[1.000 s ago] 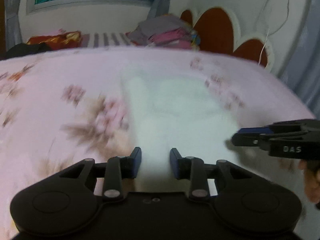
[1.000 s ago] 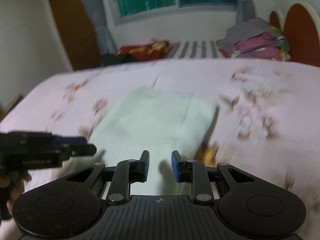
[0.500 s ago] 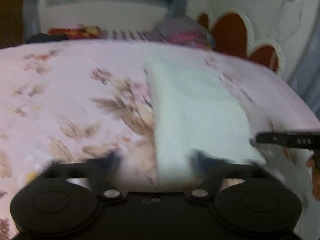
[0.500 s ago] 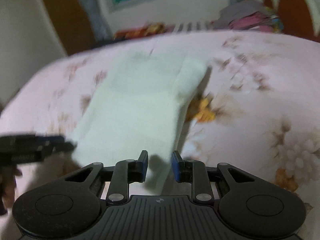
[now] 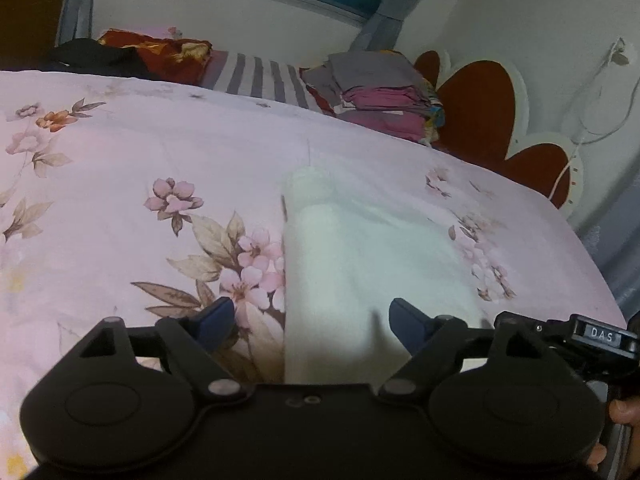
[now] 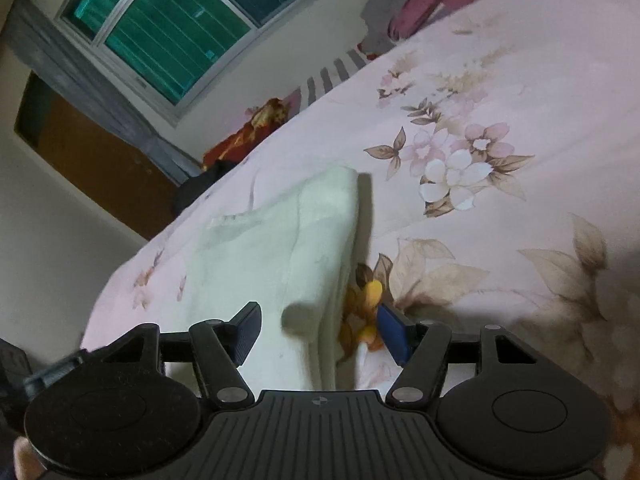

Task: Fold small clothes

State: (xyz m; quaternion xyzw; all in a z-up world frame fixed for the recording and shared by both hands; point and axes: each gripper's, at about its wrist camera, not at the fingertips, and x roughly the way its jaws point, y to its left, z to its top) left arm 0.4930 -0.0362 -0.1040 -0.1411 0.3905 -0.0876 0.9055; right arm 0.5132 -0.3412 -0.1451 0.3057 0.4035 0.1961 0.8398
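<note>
My left gripper: jaws spread wide after a slight closing just now, nothing pinched; the near left edge of the pale garment lies on the bed between and below the fingers, untouched.
My right gripper: jaws have just been opening and stand apart; the garment's folded right edge runs between them, but the pads do not press on it.
Pale green-white garment: lying flat on the flowered bedspread as a long narrow strip, its sides already folded in, stretching away from me; a thicker rolled end sits at the far tip.
Step in hand: I judge the lengthwise fold is laid down and let go.
Next move: probably both grippers take the near corners, one each, pinching all layers, then carry them toward the far end to halve the strip; layers could slip apart if I catch only the top one.
Far side: a stack of folded clothes near the headboard, well apart from the garment.
</note>
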